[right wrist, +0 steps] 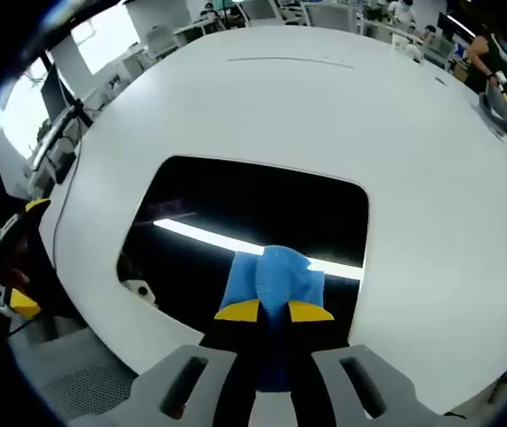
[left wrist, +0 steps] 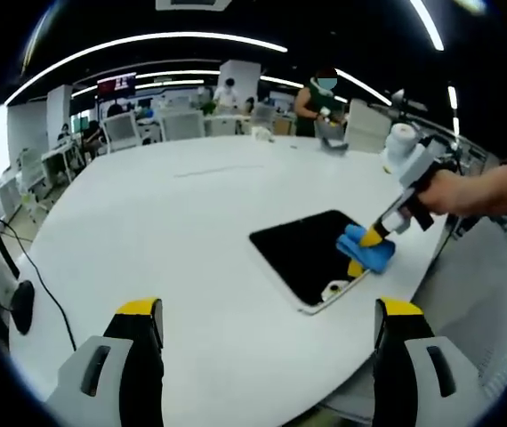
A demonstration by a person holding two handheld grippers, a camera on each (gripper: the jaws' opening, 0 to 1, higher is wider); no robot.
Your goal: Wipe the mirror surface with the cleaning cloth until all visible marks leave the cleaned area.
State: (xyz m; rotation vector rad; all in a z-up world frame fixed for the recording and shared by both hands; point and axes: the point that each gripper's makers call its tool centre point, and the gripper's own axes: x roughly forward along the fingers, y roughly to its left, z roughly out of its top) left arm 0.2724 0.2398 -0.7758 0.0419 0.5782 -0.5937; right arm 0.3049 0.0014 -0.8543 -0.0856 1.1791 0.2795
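On the white table (left wrist: pixel 191 231) the mirror (left wrist: pixel 311 253) lies flat near the edge, at about 3 o'clock from the table's middle in the left gripper view. Its glass reads dark and reflects a ceiling light strip.

The right gripper (right wrist: pixel 274 311) has its jaws closed tight on the blue cloth (right wrist: pixel 276 276), which bunches ahead of the yellow tips and rests on the mirror's near part, at 6 o'clock of the glass in the right gripper view. In the left gripper view the same gripper, held by a hand (left wrist: pixel 454 191), comes in from 3 o'clock with the cloth pressed at the mirror's right corner.

The left gripper (left wrist: pixel 267 311) hangs back over the bare table with its jaws set wide, holding nothing, well apart from the mirror.

A pale mark (right wrist: pixel 138 289) sits at the mirror's lower left corner, about 8 o'clock of the glass. It seems not yet wiped.

Risks, as I judge them: the mirror is close to the table edge and nothing pins it, so a firm stroke towards the edge could slide it off. The cloth is gripped as a small wad, so hard tips may scrape the glass if it slips. A narrow wad may also miss the corner mark.
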